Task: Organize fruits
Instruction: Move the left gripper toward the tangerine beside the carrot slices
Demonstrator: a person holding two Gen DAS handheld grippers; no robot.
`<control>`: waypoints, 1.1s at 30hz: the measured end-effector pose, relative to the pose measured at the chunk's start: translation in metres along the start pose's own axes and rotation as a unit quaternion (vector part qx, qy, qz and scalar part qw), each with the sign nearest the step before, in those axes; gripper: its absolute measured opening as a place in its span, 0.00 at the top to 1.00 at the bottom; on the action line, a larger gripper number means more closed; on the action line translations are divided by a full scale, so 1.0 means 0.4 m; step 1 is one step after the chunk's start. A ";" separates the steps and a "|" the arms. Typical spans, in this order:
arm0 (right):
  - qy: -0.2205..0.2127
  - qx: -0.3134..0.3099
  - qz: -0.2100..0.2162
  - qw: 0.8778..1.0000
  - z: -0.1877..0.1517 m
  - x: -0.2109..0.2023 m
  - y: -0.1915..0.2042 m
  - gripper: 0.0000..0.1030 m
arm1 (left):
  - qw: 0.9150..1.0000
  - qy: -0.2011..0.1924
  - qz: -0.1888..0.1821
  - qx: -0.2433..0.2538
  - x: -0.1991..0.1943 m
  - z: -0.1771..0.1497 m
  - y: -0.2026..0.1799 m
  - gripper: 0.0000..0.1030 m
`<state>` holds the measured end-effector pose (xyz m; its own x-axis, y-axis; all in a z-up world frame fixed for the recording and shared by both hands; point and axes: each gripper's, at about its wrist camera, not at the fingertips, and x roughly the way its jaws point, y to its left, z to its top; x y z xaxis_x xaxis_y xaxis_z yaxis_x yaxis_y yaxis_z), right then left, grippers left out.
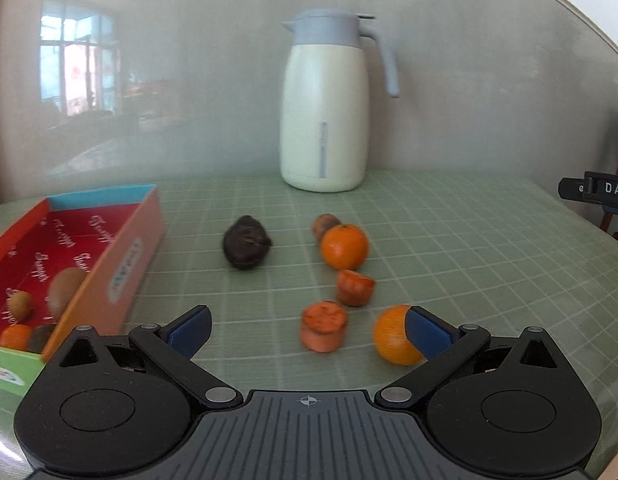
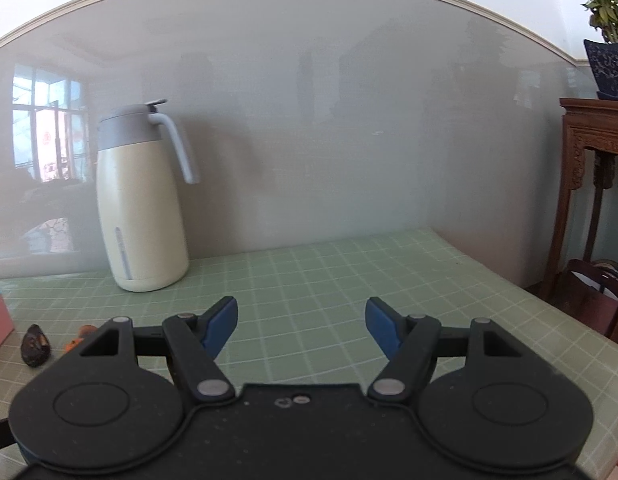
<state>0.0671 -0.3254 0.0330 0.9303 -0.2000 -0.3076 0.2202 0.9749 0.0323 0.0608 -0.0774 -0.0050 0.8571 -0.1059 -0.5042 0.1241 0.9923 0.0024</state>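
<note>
In the left wrist view my left gripper (image 1: 309, 330) is open and empty, low over the green table. A carrot chunk (image 1: 324, 331) lies between its fingers. An orange (image 1: 393, 336) sits against the right finger. Further out lie a second carrot chunk (image 1: 354, 287), another orange (image 1: 344, 246), a small brown fruit (image 1: 324, 225) and a dark wrinkled fruit (image 1: 246, 242). The red box (image 1: 89, 256) at left holds a kiwi (image 1: 65, 288), a small brown fruit (image 1: 19, 305) and an orange (image 1: 15, 336). My right gripper (image 2: 301, 328) is open and empty over bare table.
A cream thermos jug (image 1: 324, 120) stands at the back by the wall, also in the right wrist view (image 2: 143, 208). The dark fruit (image 2: 35, 346) shows at the right view's left edge. A wooden stand (image 2: 589, 184) and a bag are right of the table edge.
</note>
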 end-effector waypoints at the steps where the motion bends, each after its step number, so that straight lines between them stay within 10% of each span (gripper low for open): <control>1: 0.001 0.001 -0.002 1.000 -0.001 0.001 -0.007 0.32 | 1.000 0.001 -0.007 0.006 0.001 -0.001 -0.009 0.04; 3: 0.002 0.005 -0.006 1.000 0.000 0.007 -0.017 0.32 | 1.000 0.003 -0.016 0.022 0.006 -0.002 -0.032 0.20; 33: 0.010 0.009 -0.024 1.000 -0.016 0.005 -0.078 0.26 | 0.998 0.034 -0.032 0.050 0.059 -0.012 -0.151 0.36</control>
<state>0.0603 -0.3558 0.0253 0.9128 -0.2443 -0.3274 0.2698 0.9623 0.0342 0.0709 -0.1393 -0.0212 0.8101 -0.1599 -0.5641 0.2293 0.9719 0.0538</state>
